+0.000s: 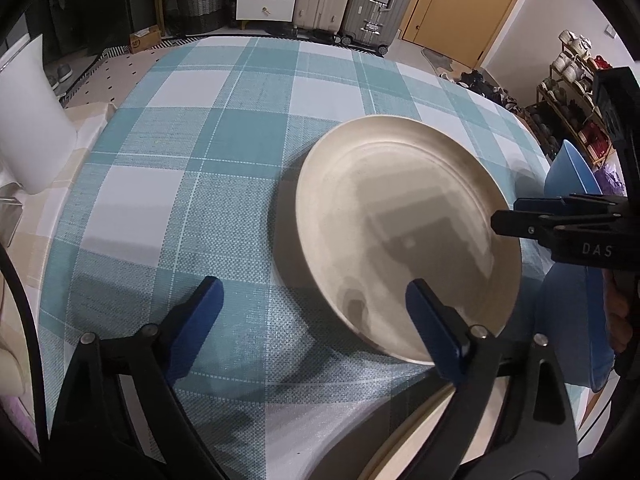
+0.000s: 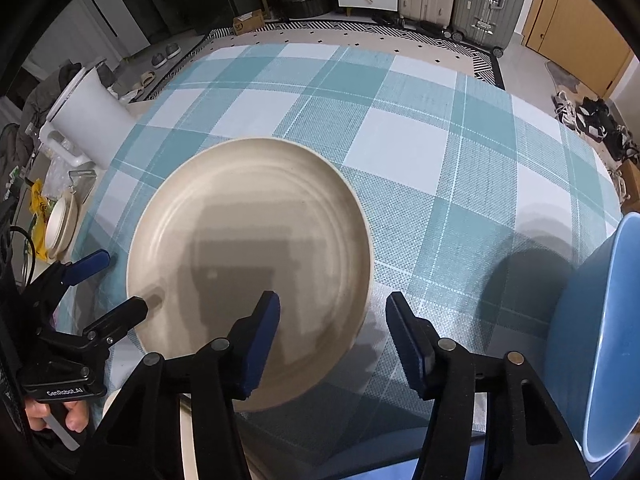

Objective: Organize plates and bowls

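A large cream plate (image 1: 404, 232) lies flat on the checked tablecloth; it also shows in the right wrist view (image 2: 248, 240). My left gripper (image 1: 316, 320) is open, its right finger over the plate's near rim, its left finger over bare cloth. My right gripper (image 2: 332, 340) is open and straddles the plate's near right rim. A blue bowl (image 2: 600, 340) stands at the right edge; it also shows in the left wrist view (image 1: 572, 178). A second cream plate (image 1: 440, 440) lies under the left gripper at the bottom.
A white jug (image 2: 92, 120) stands at the table's left edge, with stacked cream dishes (image 2: 60, 224) beside it. The teal checked tablecloth (image 1: 200, 160) covers the table. Suitcases, drawers and a basket stand on the floor beyond.
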`<state>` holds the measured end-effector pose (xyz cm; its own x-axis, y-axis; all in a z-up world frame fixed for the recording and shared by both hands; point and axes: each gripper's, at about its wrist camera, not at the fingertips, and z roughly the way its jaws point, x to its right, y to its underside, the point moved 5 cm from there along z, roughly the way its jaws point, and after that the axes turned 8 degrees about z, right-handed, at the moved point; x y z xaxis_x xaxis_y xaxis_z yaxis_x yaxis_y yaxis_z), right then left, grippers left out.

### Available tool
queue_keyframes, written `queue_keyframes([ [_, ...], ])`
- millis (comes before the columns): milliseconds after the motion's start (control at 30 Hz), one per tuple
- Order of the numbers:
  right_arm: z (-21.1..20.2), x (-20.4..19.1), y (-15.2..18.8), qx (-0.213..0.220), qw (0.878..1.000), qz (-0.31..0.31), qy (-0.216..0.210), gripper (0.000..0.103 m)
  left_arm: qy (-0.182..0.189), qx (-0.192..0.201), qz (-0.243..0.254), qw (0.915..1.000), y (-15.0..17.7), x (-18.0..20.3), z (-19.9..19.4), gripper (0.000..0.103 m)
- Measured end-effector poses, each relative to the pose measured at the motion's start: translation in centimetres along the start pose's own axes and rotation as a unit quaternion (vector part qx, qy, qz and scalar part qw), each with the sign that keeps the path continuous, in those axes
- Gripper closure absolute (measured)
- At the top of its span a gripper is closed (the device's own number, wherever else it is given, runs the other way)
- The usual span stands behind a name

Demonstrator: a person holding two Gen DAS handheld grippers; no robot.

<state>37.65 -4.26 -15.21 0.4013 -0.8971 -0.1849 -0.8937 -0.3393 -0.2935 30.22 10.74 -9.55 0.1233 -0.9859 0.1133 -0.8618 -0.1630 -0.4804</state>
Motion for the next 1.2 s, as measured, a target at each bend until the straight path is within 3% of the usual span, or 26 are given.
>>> queue_keyframes([
  [267,0.7,0.1,0.1,-0.008,1.000,-0.004,0.008,0.062,0.013,-0.006,0.002,0.9999,0.4,0.5,0.4,0.036],
  [533,0.8,0.4,0.1,-0.002,1.000,-0.001,0.020,0.076,0.018,-0.010,0.018,0.9996,0.6,1.3,0.8,0.076],
  [600,1.0,0.5,0.2,-0.002,1.000,-0.003,0.024,0.078,0.017,-0.012,0.021,0.9996,0.7,1.5,0.9,0.081],
  [833,1.0,0.6,0.2,0.006,0.999,-0.007,0.035,0.084,0.003,-0.005,0.029,0.9995,0.6,1.8,0.8,0.081],
  [1200,0.3,0.4,0.2,0.029,0.999,-0.005,0.028,0.084,-0.010,0.010,0.032,0.9994,0.3,1.6,-0.4,0.081],
])
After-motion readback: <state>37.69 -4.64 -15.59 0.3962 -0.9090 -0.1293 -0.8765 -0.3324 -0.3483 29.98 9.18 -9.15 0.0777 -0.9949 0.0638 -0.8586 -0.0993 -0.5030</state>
